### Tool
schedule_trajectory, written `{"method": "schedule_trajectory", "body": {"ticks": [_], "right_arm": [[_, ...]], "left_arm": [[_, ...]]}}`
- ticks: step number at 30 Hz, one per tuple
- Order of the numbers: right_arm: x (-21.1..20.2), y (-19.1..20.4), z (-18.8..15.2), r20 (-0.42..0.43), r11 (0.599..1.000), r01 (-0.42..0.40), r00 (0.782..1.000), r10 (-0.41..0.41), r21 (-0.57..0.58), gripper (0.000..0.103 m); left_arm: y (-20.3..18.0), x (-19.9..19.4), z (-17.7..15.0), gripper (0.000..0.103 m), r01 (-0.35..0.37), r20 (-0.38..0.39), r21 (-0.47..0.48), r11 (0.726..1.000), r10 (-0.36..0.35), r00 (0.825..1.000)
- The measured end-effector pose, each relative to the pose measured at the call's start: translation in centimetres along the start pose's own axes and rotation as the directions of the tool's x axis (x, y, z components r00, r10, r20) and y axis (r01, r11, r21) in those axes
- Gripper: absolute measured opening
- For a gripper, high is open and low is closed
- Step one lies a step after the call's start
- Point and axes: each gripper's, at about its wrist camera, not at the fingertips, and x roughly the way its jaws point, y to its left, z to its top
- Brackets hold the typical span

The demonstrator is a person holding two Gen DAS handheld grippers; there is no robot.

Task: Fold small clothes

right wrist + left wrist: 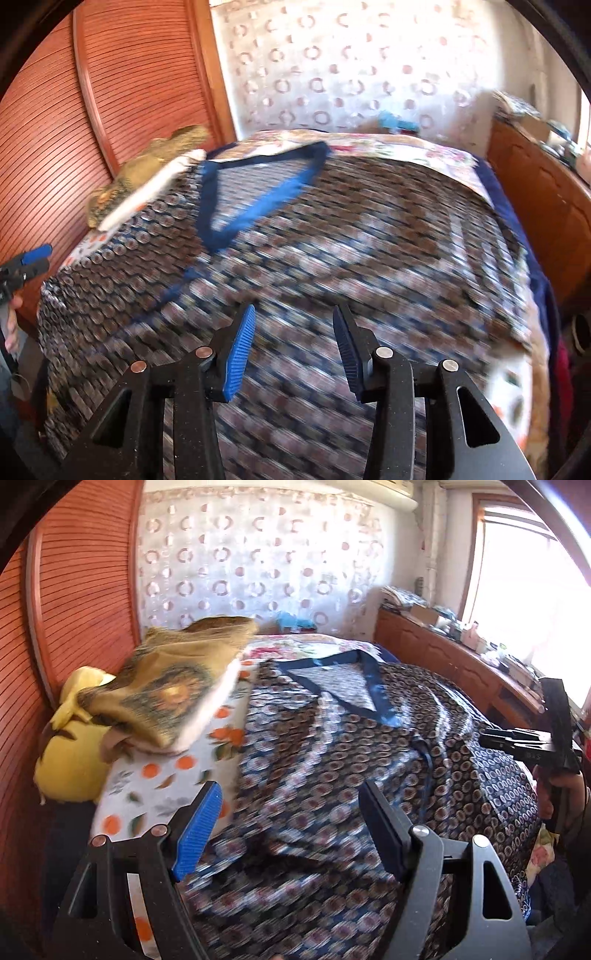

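Observation:
A dark blue garment printed with small round motifs lies spread across the bed, its blue-trimmed V neckline toward the far end. My left gripper hovers open over the garment's near left part, with nothing between its fingers. My right gripper shows at the right edge, held by a hand. In the right wrist view the garment fills the bed and is blurred, with the neckline ahead. My right gripper stands open above the cloth, gripping nothing. The left gripper appears at the far left.
A folded olive blanket and a yellow pillow lie at the bed's left side on an orange-print sheet. A slatted wooden panel stands behind them. A cluttered wooden cabinet runs along the right under a window.

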Motion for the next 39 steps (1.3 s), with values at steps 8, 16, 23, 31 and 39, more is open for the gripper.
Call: {"method": "schedule_trajectory", "body": {"ticks": [8, 16, 23, 31, 39], "right_arm": [[-3.1, -6.2, -3.7, 0.0, 0.99, 0.108, 0.994, -0.108, 0.086, 0.046], [-2.9, -11.7, -4.8, -0.057, 0.967, 0.206, 0.978, -0.2, 0.148, 0.046], [-1.4, -13.0, -2.7, -0.085, 0.958, 0.24, 0.97, -0.229, 0.159, 0.046], [0.5, -14.2, -1.4, -0.084, 0.946, 0.261, 0.965, -0.249, 0.194, 0.045], [1.0, -15.6, -0.9, -0.07, 0.93, 0.276, 0.961, -0.267, 0.242, 0.004]], "left_arm": [[-6.1, 4.7, 1.7, 0.079, 0.101, -0.07, 0.094, 0.99, -0.095, 0.993], [-11.3, 8.6, 1.8, 0.079, 0.167, -0.169, 0.174, 0.97, -0.138, 0.976], [-12.3, 11.3, 0.7, 0.079, 0.18, -0.258, 0.174, 0.968, -0.132, 0.957], [-12.9, 11.6, 0.1, 0.082, 0.141, -0.23, 0.244, 0.959, -0.084, 0.97], [-12.9, 11.9, 0.1, 0.084, 0.145, -0.234, 0.246, 0.958, -0.087, 0.968]]}}
